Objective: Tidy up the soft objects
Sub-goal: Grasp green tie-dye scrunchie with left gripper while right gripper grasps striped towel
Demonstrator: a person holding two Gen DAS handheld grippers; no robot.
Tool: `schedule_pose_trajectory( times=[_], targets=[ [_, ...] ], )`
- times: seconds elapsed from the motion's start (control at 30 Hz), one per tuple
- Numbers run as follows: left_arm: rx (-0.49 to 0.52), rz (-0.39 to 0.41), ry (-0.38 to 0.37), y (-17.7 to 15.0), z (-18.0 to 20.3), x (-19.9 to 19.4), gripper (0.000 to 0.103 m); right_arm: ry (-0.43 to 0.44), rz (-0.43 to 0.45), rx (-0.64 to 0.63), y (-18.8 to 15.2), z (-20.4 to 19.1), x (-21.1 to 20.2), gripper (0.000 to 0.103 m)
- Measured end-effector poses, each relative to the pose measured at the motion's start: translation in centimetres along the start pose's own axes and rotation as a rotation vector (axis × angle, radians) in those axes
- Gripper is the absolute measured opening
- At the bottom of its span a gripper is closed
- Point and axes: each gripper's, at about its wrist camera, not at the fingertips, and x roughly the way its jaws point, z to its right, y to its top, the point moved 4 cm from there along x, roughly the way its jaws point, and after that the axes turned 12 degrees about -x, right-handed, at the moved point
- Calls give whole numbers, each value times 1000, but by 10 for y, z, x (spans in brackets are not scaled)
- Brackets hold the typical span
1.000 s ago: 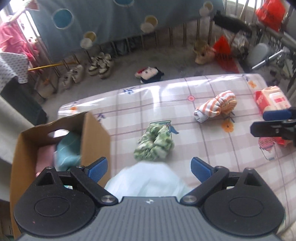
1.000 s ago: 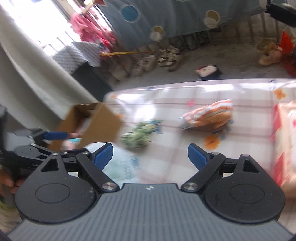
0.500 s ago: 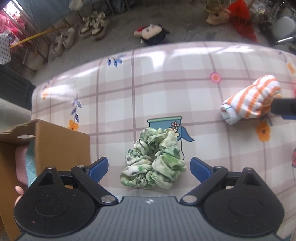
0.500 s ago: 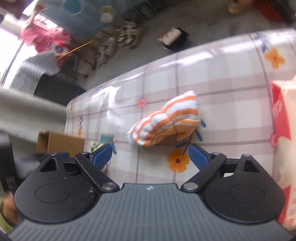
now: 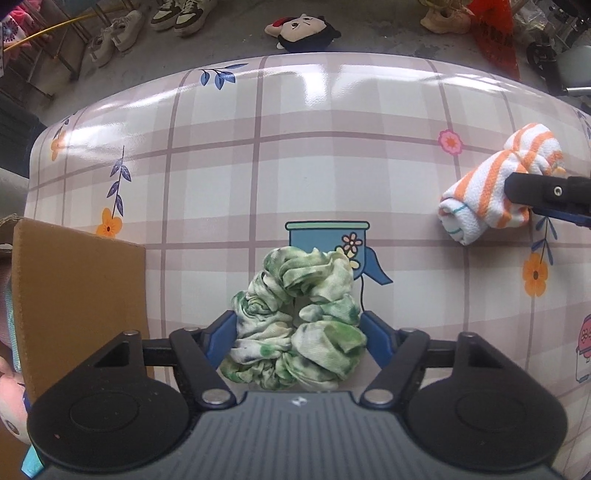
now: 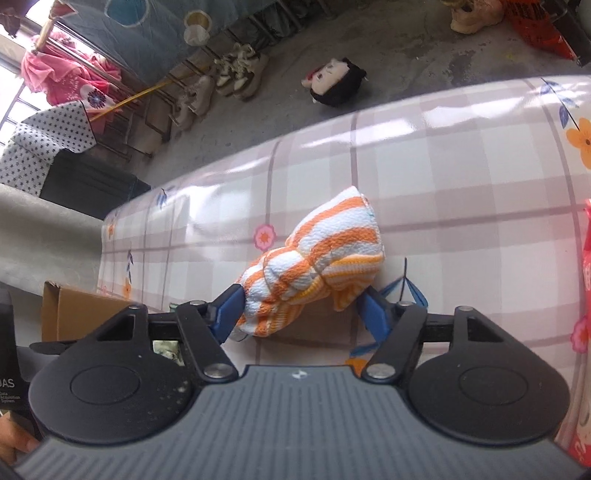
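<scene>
Scrunchie: green-and-white scrunchie (image 5: 297, 321) lies on the table (image 5: 314, 147), at the near edge of the left wrist view, partly over a printed blue pot.
Left gripper: left gripper (image 5: 297, 332) is down at the scrunchie, its blue fingers (image 5: 223, 338) narrowed to the fabric's width, one touching each side. The scrunchie sits between them and bulges forward past the tips; its near part reaches back to the gripper body. It appears pinched, with its underside on or very near the cloth.
Towel: rolled orange-and-white striped towel (image 6: 314, 273) lies on the table, well to the right of the scrunchie, beside a pink printed flower.
Right gripper: right gripper (image 6: 299, 310) straddles the near part of the towel. The left pad (image 6: 227, 314) presses into the roll's left end; the right pad touches or sits just beside the folded corner at the right. Most of the roll extends forward beyond the tips. In the left wrist view, one black finger crosses over the towel's right side.
Box: cardboard box (image 5: 79, 295) stands at the table's left edge, just left of the left gripper; pink and teal fabric shows at its far left rim.
Packet: red packet (image 6: 585, 295) at the right margin of the right wrist view, well apart from the towel.
Floor: plush toy (image 5: 306, 31) and shoes (image 5: 177, 14) lie beyond the table.
</scene>
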Motion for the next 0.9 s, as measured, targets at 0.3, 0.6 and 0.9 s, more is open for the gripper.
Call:
schedule_pose_trajectory(
  times=[0.3,0.6,0.9],
  targets=[
    [22,62,-28,-4,1,-10,37,88,62,35,0,10,-3,23],
    [28,158,-55,-4,9,-39,26,133,134,64,-3,21,-29,23],
    [23,275,-111,-14,20,-94,24,133,196,16,-22,18,-95,23]
  ],
)
